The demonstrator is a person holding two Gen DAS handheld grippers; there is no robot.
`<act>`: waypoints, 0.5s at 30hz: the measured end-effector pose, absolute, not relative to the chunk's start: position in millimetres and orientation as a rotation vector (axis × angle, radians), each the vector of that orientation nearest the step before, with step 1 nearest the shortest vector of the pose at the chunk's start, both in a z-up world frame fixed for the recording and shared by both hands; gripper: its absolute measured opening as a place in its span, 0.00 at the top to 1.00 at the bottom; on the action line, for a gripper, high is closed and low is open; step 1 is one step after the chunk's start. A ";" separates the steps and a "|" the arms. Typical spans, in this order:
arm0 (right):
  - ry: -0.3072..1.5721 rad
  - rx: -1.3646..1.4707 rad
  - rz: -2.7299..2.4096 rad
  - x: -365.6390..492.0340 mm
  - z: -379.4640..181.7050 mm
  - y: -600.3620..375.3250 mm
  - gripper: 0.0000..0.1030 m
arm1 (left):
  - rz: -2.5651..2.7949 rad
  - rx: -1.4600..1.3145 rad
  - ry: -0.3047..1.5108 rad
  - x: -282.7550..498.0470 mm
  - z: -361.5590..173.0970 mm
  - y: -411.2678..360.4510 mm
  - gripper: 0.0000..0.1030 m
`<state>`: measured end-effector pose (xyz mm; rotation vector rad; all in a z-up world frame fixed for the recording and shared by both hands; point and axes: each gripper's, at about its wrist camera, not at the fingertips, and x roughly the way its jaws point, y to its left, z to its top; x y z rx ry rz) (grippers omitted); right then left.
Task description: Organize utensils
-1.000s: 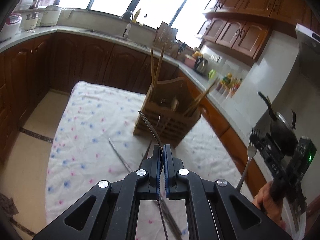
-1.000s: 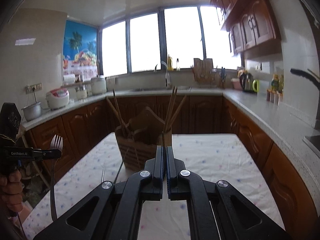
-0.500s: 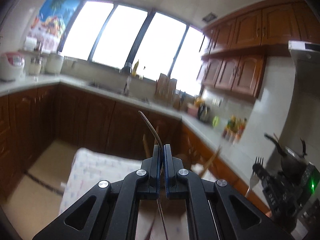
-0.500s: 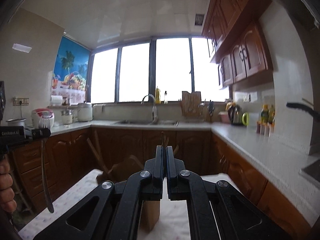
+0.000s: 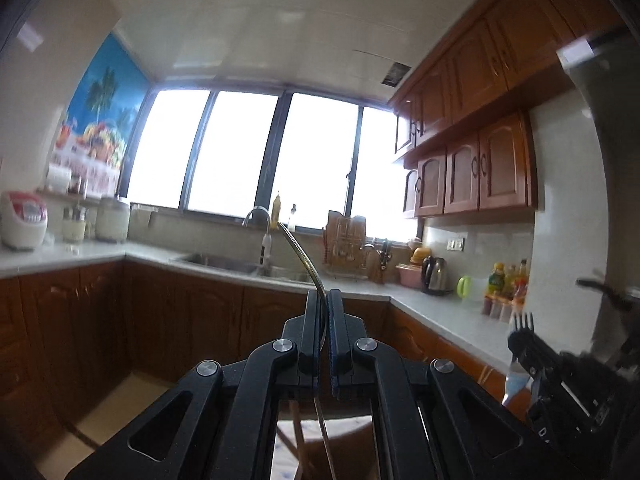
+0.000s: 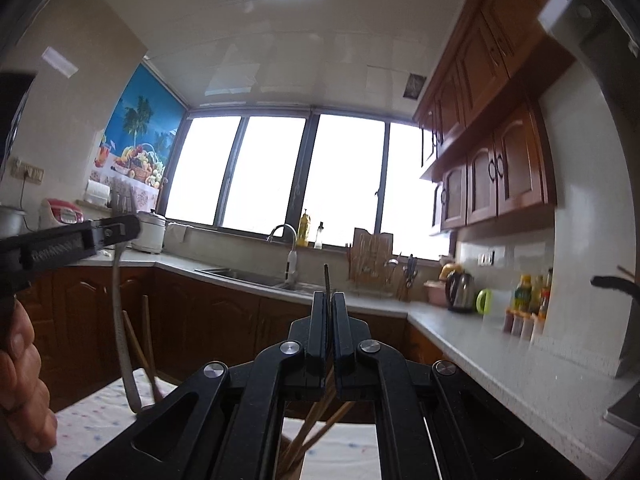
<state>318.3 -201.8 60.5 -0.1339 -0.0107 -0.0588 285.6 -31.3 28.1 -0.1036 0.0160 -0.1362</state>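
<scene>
My left gripper (image 5: pixel 325 300) is shut on a thin metal utensil (image 5: pixel 302 256), seen edge-on, that curves up past the tips and hangs below them. In the right wrist view it (image 6: pixel 120 230) holds that utensil's handle (image 6: pixel 120 328) hanging down. My right gripper (image 6: pixel 329 304) is shut on a fork; only its thin edge (image 6: pixel 327 280) shows here. In the left wrist view the fork's tines (image 5: pixel 523 320) stick up above the right gripper (image 5: pixel 524 338). Wooden chopsticks (image 6: pixel 316 428) of the utensil holder show below both grippers.
Both cameras point up at the kitchen: windows, sink tap (image 6: pixel 292 256), kettle (image 6: pixel 460 290), bottles (image 6: pixel 528 292) and brown cabinets (image 6: pixel 500 176) along an L-shaped counter. The flowered tablecloth (image 6: pixel 96 412) shows at the bottom. A hand (image 6: pixel 22 380) holds the left gripper.
Both grippers have risen and tilted upward; the table and the wooden holder have dropped almost out of view. Each still holds its utensil.
</scene>
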 end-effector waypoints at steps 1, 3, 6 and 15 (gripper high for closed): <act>-0.023 -0.151 -0.066 321.5 57.7 -198.1 0.98 | -0.133 -0.087 0.008 289.2 18.5 -31.8 0.99; -0.042 -0.180 -0.075 326.9 53.0 -192.7 0.98 | -0.125 -0.064 -0.001 292.8 6.4 -34.3 0.99; -0.050 -0.195 -0.079 336.4 46.7 -187.5 0.98 | -0.125 -0.059 0.001 297.0 -7.9 -31.6 0.99; -0.015 -0.271 -0.061 339.3 7.5 -171.9 0.98 | -0.109 -0.034 0.043 301.6 -33.4 -34.4 0.98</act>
